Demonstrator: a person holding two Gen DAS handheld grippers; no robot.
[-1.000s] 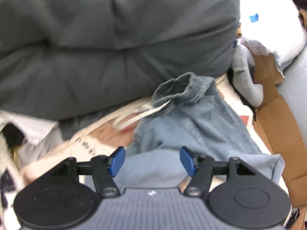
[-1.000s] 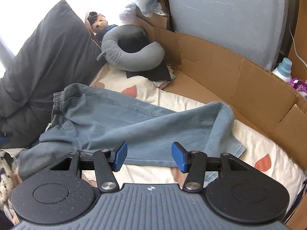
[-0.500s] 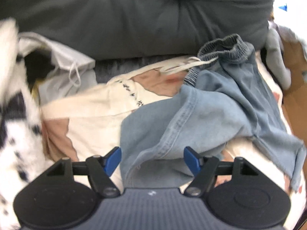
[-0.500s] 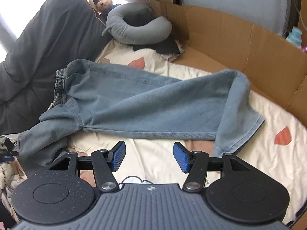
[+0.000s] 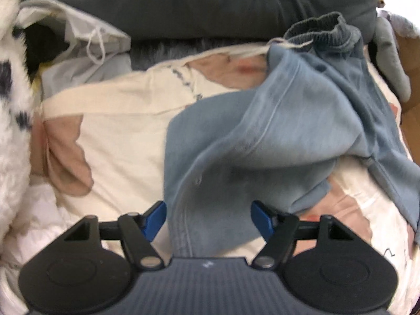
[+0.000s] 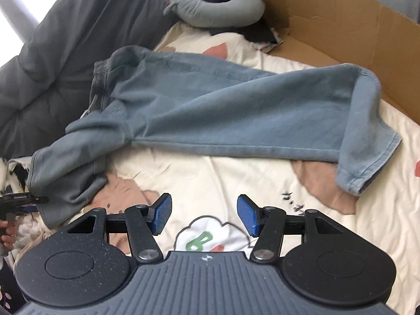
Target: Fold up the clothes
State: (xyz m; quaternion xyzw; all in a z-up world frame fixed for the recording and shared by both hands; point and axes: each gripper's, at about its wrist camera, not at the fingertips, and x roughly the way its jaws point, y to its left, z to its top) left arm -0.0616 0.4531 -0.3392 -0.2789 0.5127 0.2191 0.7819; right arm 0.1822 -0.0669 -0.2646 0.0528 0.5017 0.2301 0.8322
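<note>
A pair of light blue jeans [image 6: 223, 110] lies spread across the cream printed bedsheet [image 6: 236, 181], waistband [image 5: 320, 29] towards the dark pillow. One leg runs to the right and its end is folded back at the cuff [image 6: 367, 157]. The other leg is bunched at the left. My left gripper [image 5: 208, 218] hangs low over that bunched leg. Its hem lies between the blue pads, which are closing and do not press on it. My right gripper [image 6: 204, 215] is open above bare sheet, a little short of the jeans, with nothing between its fingers.
A big dark grey pillow [image 6: 65, 52] bounds the bed on the far side. A grey neck pillow [image 6: 218, 8] lies at the back, and a cardboard wall [image 6: 341, 31] stands along the right. White spotted fluff [image 5: 13, 131] and a pale cloth bag [image 5: 78, 39] sit at the left.
Both grippers have sunk towards the bed. The left view has swung from the pillow down onto the bunched leg, whose hem now lies between its jaws. The jeans look larger in the right view.
</note>
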